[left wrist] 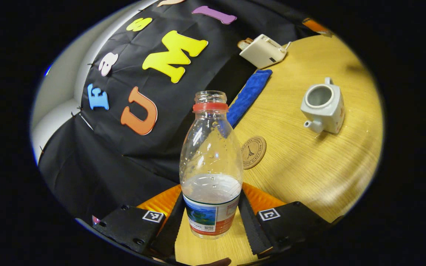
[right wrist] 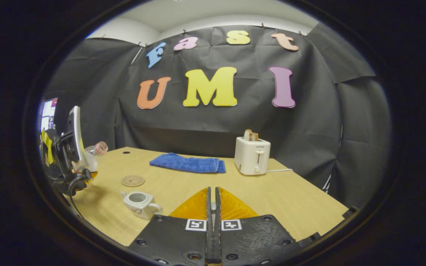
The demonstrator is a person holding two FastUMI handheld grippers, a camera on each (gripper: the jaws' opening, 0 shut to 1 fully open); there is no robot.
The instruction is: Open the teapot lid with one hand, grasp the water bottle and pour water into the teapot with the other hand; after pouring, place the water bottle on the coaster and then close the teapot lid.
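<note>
The uncapped bottle [left wrist: 211, 166] was clamped between the left gripper's [left wrist: 211, 218] fingers, held tilted above the wooden table [left wrist: 309, 170], on which the coaster [left wrist: 253, 152] and lidless teapot [left wrist: 323, 105] lay apart, while the right gripper [right wrist: 212, 207] was fully closed on nothing visible.

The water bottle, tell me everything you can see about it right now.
The water bottle is clear plastic with a red neck ring, no cap, and a printed label around its base. Some water sits low inside, and droplets cling to the walls. It is held between the left tool's two fingers, which press on its lower sides, above the wooden table. The right gripper view shows it tilted, lifted off the table.
</note>
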